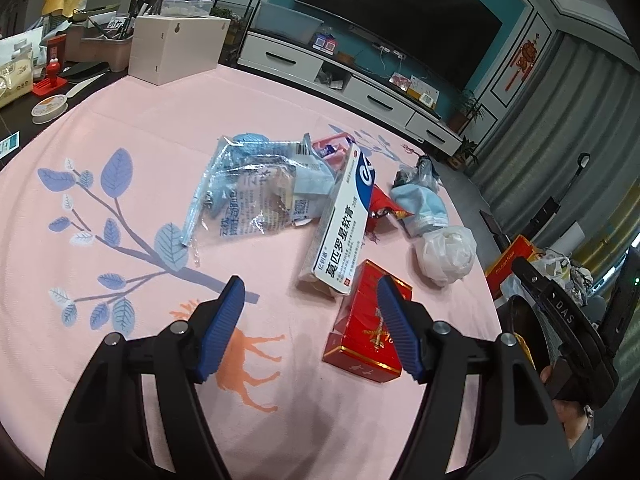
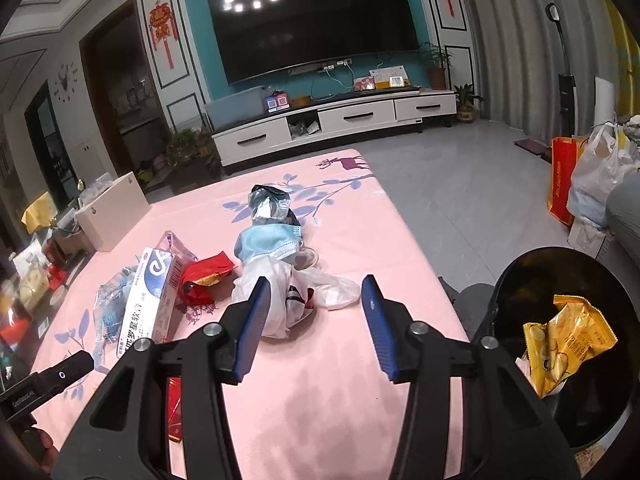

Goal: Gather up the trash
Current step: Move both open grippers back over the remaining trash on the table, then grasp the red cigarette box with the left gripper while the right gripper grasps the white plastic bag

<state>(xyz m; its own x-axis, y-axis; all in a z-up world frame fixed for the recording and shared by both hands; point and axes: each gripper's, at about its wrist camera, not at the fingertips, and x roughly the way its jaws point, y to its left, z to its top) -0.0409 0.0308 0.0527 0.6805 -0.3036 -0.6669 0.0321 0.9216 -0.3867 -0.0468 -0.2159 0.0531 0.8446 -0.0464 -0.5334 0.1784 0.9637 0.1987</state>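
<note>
A heap of trash lies on the pink tablecloth [image 1: 132, 120]: a clear plastic wrapper [image 1: 248, 192], a white ointment box [image 1: 344, 232], a red wrapper [image 1: 380, 204], a blue face mask [image 1: 420, 204], a crumpled white plastic bag [image 1: 448, 252] and a red cigarette box [image 1: 360, 340]. My left gripper [image 1: 310, 294] is open just above the cloth. Its right finger overlaps the cigarette box, and nothing is between the pads. My right gripper [image 2: 316, 282] is open low over the white plastic bag [image 2: 328, 286], which lies between and beyond its fingertips. The mask [image 2: 268, 244] and a foil bag [image 2: 268, 204] lie behind it.
A black bin [image 2: 516, 276] stands off the table's right edge with a yellow snack wrapper [image 2: 568, 340] inside. A pale wooden box [image 1: 176, 48] and clutter sit at the far left of the table. Shopping bags [image 2: 592, 176] stand on the floor to the right.
</note>
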